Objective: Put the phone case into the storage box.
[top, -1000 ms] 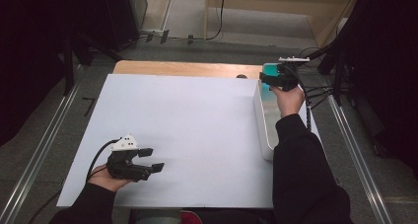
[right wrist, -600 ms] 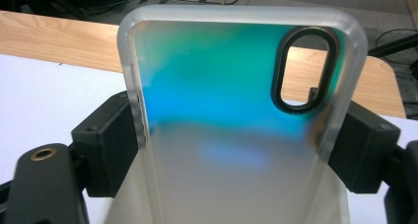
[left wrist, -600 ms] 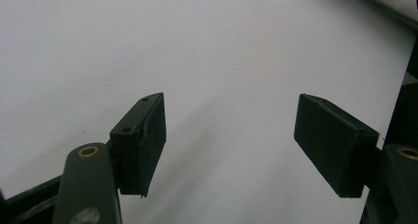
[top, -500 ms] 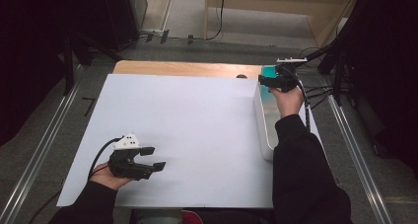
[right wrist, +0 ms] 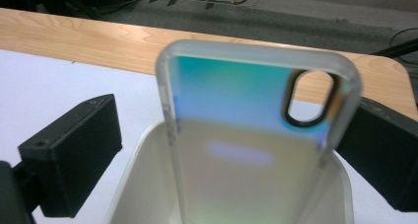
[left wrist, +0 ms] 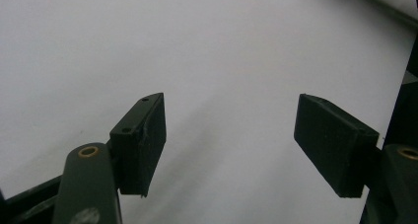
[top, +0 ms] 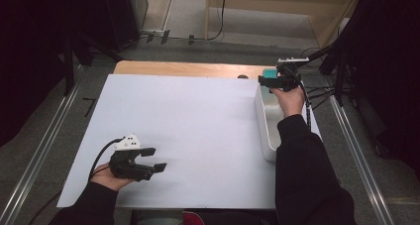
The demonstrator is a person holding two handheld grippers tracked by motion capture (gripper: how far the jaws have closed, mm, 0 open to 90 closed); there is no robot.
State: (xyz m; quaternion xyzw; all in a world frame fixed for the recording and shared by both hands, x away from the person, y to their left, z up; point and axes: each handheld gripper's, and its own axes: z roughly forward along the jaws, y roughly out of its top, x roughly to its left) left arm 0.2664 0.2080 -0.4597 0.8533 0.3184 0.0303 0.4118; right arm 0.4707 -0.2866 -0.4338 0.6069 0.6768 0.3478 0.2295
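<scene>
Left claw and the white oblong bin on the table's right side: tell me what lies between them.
Bare white tabletop alone; the high view shows nothing resting between the left claw and the white oblong bin.

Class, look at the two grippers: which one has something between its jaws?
The right gripper, over the white bin: a phone case stands between its just-opening jaws. The left gripper is empty.

dim room, dark at the sides; white table sheet (top: 198, 126) evenly lit; phone case (right wrist: 246, 110) blurred close up.
</scene>
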